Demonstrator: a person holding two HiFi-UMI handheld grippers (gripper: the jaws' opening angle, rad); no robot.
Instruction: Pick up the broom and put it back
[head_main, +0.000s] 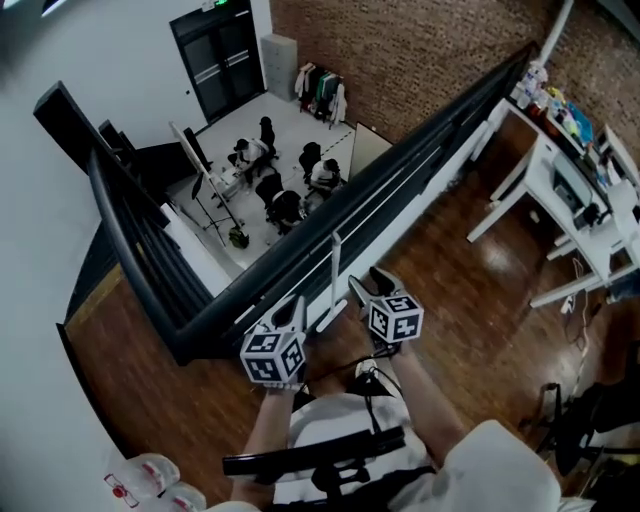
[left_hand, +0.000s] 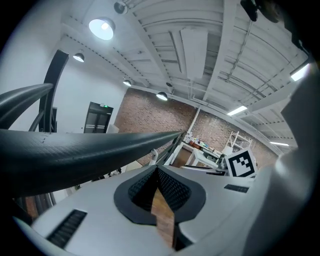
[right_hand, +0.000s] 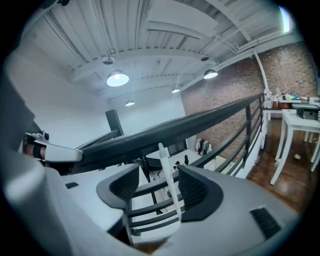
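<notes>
Wooden floor (head_main: 480, 340) is seen beside a black railing (head_main: 400, 168). The white broom (right_hand: 165, 162) is stood upright against the railing, between the wide-open jaws of the right gripper (right_hand: 157, 175), not squeezed. The left gripper (left_hand: 156, 172) jaws are closed on nothing.

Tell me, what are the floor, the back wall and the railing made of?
Floor: seemingly wood, brown boards with a glossy sheen. Back wall: reddish brick, rows of joints showing, rough. Railing: probably metal, smooth matte black bars.
</notes>
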